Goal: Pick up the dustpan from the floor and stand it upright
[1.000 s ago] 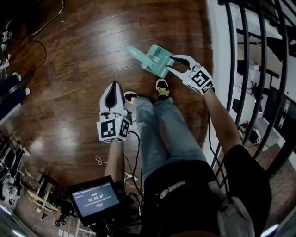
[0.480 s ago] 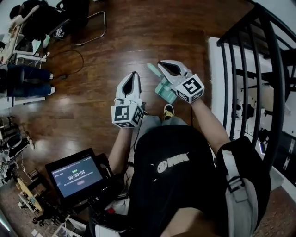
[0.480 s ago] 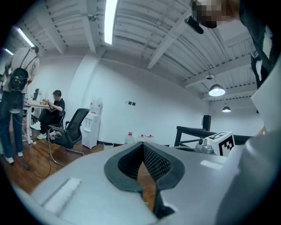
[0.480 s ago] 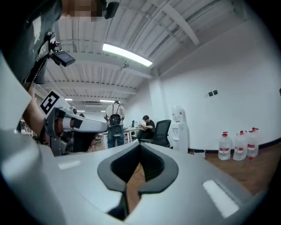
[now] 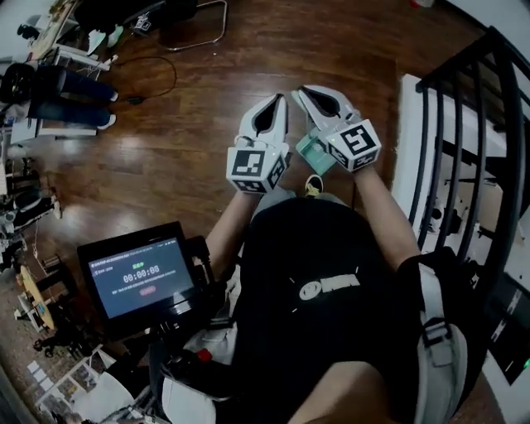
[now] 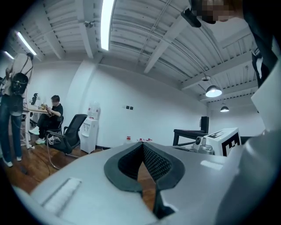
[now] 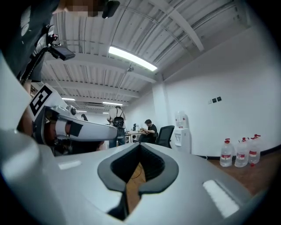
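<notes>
The mint-green dustpan (image 5: 313,154) rests on the wooden floor just ahead of the person's shoe. Only a small part shows, between the two gripper cubes; the right gripper covers the rest, and I cannot tell how it stands. Both grippers are held high, side by side, well above it. My left gripper (image 5: 280,99) (image 6: 142,145) is shut, its tips meet and nothing lies between them. My right gripper (image 5: 301,89) (image 7: 139,145) is shut too and empty. Both gripper views look level across the room; the dustpan shows in neither.
A black railing (image 5: 489,166) and a white ledge (image 5: 410,141) run along the right. A monitor (image 5: 141,277) hangs at the person's lower left. Chair legs (image 5: 199,25), a cable (image 5: 157,79) and a seated person's legs (image 5: 66,91) lie farther off. Water bottles (image 7: 239,154) stand by the wall.
Both grippers rose from near the floor to high in front of the person. The right gripper, open around the dustpan a second ago, came off it and shut empty.
</notes>
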`<state>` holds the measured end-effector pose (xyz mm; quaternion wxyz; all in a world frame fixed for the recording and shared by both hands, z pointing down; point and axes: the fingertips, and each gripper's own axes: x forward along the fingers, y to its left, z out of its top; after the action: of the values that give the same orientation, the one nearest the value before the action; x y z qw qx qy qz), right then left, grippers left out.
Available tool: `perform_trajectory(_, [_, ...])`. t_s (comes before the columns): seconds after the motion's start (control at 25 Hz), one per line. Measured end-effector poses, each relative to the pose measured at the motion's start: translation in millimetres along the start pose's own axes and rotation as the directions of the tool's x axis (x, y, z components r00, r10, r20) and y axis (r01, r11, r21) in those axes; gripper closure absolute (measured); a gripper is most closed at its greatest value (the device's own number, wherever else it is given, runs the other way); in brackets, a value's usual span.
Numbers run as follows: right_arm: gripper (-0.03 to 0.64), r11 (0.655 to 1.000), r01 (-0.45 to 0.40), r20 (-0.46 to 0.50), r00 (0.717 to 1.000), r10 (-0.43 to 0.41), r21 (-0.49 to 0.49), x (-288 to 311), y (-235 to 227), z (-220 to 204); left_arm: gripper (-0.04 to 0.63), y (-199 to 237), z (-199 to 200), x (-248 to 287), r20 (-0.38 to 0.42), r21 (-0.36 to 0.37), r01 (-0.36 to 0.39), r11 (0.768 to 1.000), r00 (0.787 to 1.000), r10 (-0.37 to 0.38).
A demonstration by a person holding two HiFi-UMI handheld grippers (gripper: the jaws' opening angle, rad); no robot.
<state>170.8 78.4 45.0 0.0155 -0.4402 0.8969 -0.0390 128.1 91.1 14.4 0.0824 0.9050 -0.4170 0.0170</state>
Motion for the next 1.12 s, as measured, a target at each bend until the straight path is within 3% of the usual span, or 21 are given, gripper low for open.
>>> perform_trajectory(0.16, [0.621,0.999,0.047,-0.003,0.999,-0.047,0.008,-7,-10,-4,0.577,-11,-6,6,-0.004,0.017,0.050,0.999,0.999,-0.049])
perform_trajectory(0.4, [0.621,0.999,0.024,0.030,0.999,-0.025,0.045,3,-10,-1,0.577,4,-3,5,0.004,0.008,0.007,1.000,1.000,-0.007])
perform_trajectory(1.12, [0.621,1.000,-0.008,0.036,0.999,0.008,0.017,17,-4,8,0.577,10,8,10,0.028,0.025,-0.004,1.000,1.000,0.004])
